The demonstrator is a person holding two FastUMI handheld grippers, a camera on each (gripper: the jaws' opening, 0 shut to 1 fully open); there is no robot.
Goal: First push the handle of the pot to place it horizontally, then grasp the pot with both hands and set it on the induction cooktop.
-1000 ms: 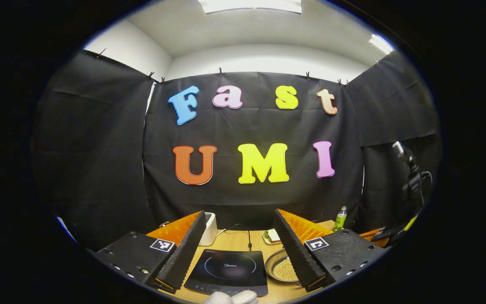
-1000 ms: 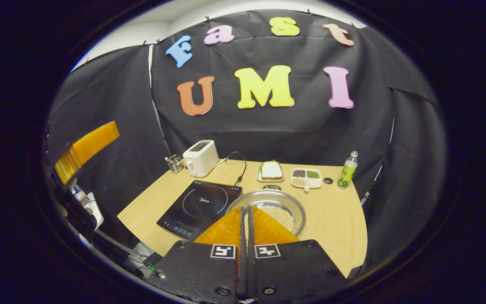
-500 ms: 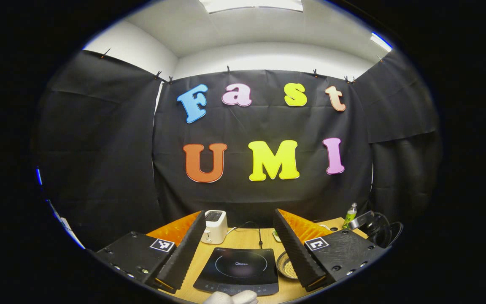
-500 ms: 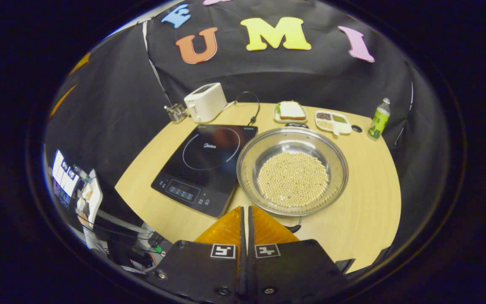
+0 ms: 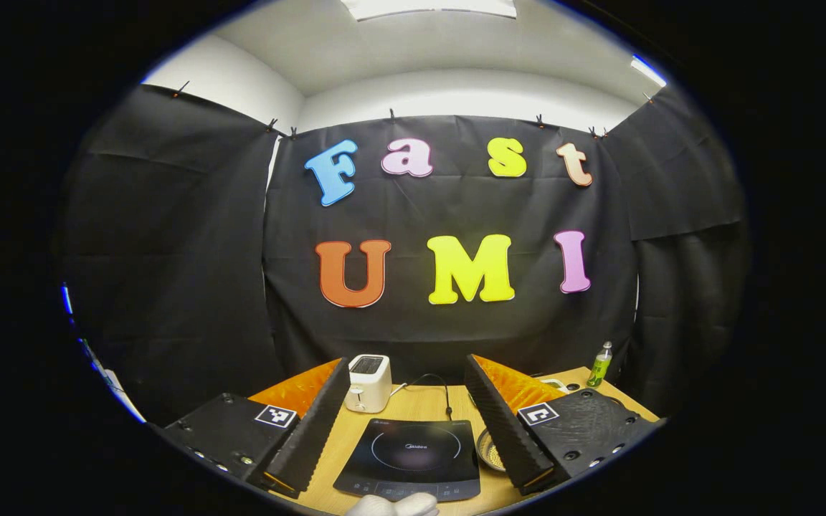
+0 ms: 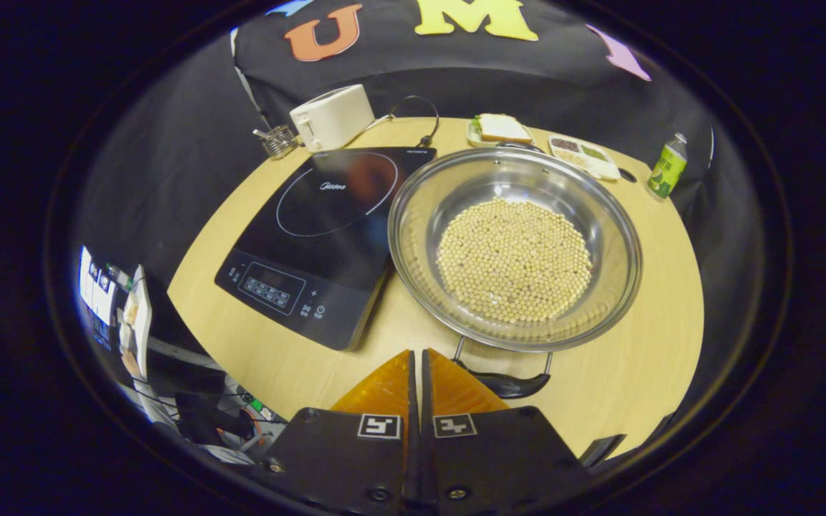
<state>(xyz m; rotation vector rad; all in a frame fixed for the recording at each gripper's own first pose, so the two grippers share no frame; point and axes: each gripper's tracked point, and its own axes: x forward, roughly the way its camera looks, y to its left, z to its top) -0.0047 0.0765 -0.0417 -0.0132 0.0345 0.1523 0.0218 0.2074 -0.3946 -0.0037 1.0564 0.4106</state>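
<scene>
Right gripper [image 6: 416, 358]: fingers pressed together, nothing between them, tips just beside the near handle [image 6: 505, 383] of the pot [image 6: 515, 247], slightly to its left; contact impossible to confirm. Pot full of pale beans, sitting on the wooden table [image 6: 255, 351], its left rim right beside the induction cooktop [image 6: 327, 236]. Farther back: toaster [image 6: 332, 117], plate with a sandwich [image 6: 499, 129], divided snack tray [image 6: 584, 155], green bottle [image 6: 667, 174].

Left gripper [image 5: 408, 419]: fingers wide apart, holding nothing, raised above the cooktop [image 5: 413, 459]. Pot edge [image 5: 488, 451] peeking out beside the right-hand finger. Black cloth walls all round, white ceiling above.
</scene>
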